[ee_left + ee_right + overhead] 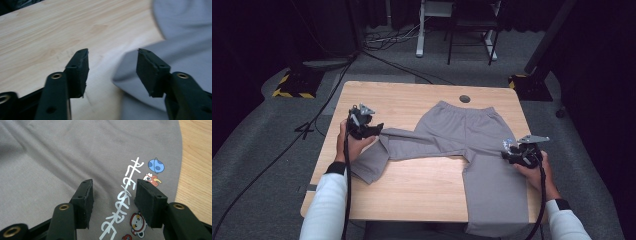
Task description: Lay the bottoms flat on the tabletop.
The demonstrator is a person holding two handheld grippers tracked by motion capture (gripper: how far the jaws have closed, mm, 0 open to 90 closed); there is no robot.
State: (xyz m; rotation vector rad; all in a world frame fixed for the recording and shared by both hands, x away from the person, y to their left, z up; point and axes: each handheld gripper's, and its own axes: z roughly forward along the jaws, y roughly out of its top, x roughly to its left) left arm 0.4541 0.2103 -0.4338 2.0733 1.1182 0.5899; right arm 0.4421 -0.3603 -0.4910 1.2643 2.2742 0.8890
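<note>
Folding grey trousers (462, 132): both the left gripper (371, 125) and the right gripper (512, 150) gape empty; pinch hems squarely

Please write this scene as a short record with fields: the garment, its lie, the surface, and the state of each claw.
garment: grey fabric trousers with a white and coloured cartoon print
lie: spread flat, one leg folded across to the left, the other leg hanging over the near edge
surface: light wooden table
left claw: jaws open, nothing between them, beside the edge of the folded leg
right claw: jaws open, over the print, no fabric pinched
</note>
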